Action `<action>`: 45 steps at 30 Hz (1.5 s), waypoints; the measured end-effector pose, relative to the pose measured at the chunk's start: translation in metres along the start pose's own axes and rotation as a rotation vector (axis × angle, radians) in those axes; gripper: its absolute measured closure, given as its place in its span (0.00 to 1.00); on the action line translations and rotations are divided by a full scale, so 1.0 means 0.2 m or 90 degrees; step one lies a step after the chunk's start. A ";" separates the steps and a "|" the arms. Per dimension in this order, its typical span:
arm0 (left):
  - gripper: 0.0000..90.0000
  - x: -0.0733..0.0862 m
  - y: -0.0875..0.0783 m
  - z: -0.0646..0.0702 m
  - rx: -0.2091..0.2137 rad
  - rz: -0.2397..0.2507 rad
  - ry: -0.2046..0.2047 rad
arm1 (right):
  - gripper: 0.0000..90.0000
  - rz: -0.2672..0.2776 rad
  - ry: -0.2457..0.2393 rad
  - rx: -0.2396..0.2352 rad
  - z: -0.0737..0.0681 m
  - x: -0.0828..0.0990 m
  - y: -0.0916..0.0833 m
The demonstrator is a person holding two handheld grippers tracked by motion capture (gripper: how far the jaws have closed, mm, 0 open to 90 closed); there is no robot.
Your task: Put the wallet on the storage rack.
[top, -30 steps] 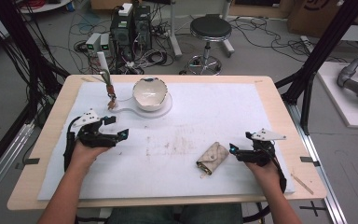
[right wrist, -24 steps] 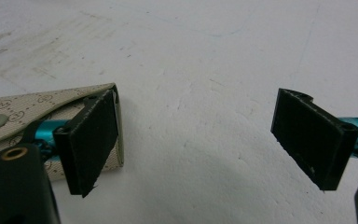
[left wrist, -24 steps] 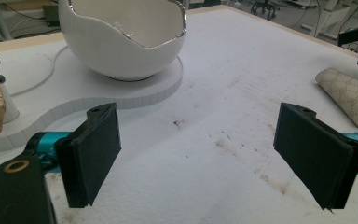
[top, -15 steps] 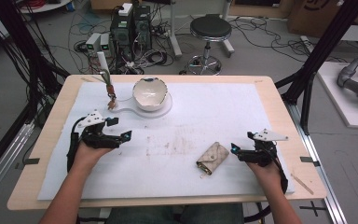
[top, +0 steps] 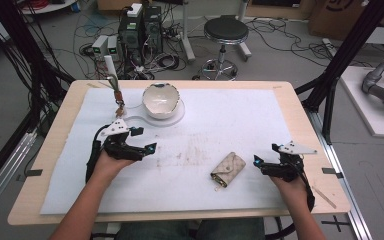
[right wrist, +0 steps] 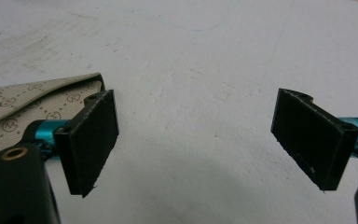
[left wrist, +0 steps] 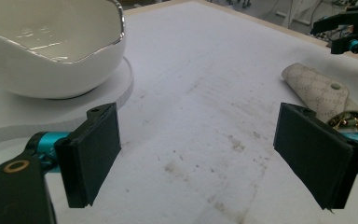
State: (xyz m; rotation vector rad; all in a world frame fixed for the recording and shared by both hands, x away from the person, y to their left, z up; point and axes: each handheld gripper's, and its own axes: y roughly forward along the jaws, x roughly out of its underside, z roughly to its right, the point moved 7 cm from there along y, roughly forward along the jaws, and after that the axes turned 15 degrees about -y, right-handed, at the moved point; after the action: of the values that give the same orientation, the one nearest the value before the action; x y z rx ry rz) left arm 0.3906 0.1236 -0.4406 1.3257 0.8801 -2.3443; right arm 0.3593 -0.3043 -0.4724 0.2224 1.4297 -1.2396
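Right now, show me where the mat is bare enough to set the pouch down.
The white mat is bare right of the bowl, out to its far right corner, and between the left gripper and the pouch. The far left is crowded: the bowl on its white board, the brush alongside.

A white bowl point(top: 160, 99) is sitting on a round white plate point(top: 178, 117) at the mat's far edge — beside it something brownish, perhaps a tassel point(top: 118, 98), is lying

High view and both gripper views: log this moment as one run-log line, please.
left claw: open, empty | right claw: open, empty, beside key pouch | pouch: flat on mat, untouched | bowl: on white plate, far left
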 end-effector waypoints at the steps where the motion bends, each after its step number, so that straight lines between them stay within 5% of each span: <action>1: 0.16 0.00 0.01 0.01 0.000 0.000 -0.001 | 0.17 0.001 0.003 0.002 0.00 0.01 -0.01; 14: 0.16 0.02 0.21 0.15 0.016 -0.043 0.022 | 0.17 -0.003 0.020 0.024 0.05 0.08 -0.10; 29: 0.16 0.09 0.50 0.47 0.074 -0.093 0.062 | 0.17 -0.012 0.029 0.043 0.07 0.14 -0.16; 45: 0.16 0.20 0.70 0.65 0.078 -0.166 0.072 | 0.17 -0.013 0.031 0.050 0.08 0.15 -0.18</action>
State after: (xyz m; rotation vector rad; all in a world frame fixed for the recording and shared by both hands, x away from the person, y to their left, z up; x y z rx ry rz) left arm 0.3577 -0.0657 -0.4743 1.4826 1.0128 -2.5777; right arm 0.3340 -0.3457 -0.4737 0.2949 1.4297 -1.3162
